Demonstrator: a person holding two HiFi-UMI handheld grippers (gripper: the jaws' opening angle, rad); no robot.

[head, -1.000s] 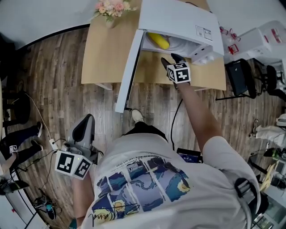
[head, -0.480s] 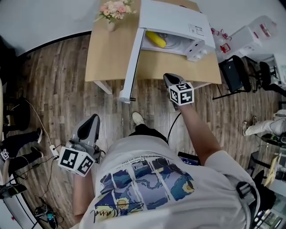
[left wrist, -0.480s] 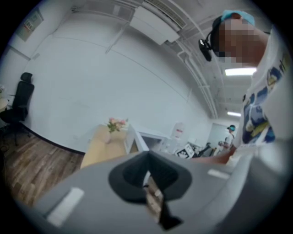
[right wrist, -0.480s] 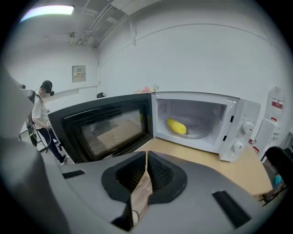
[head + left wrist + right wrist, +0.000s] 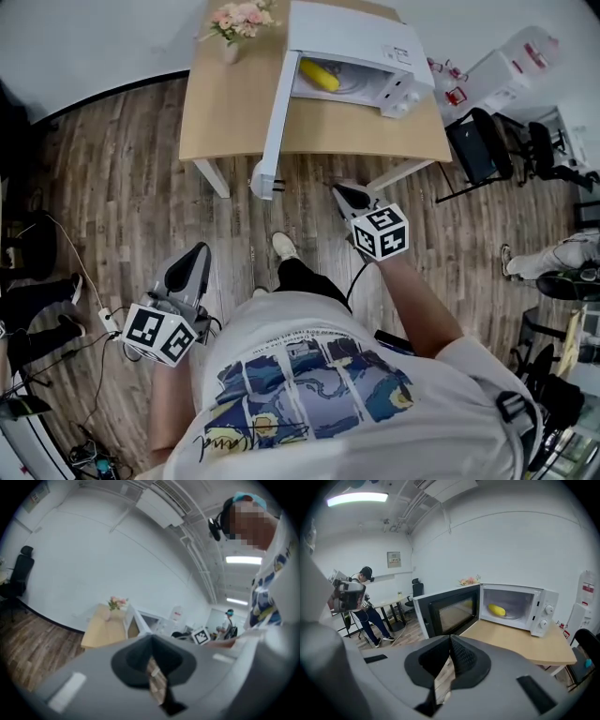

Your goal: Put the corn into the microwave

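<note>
The yellow corn [image 5: 319, 75] lies inside the white microwave [image 5: 361, 39], whose door [image 5: 273, 122] hangs wide open over the table edge. In the right gripper view the corn [image 5: 497, 610] rests on the turntable in the open microwave [image 5: 536, 609]. My right gripper [image 5: 344, 194] is over the floor in front of the table, well clear of the oven, shut and empty. In its own view the right gripper [image 5: 450, 641] has its jaws pressed together. My left gripper [image 5: 188, 269] hangs low at my left side; in the left gripper view that gripper [image 5: 151, 641] is shut on nothing.
The wooden table [image 5: 225, 112] also bears a vase of flowers [image 5: 232, 23]. A black chair [image 5: 478, 155] and white equipment [image 5: 511, 61] stand to the right. Cables [image 5: 56, 319] lie on the floor at left. Another person [image 5: 365, 602] stands by desks.
The right gripper has drawn back from the microwave opening to over the floor, and its jaws have closed empty. The corn stays inside. The left gripper shifted slightly.
</note>
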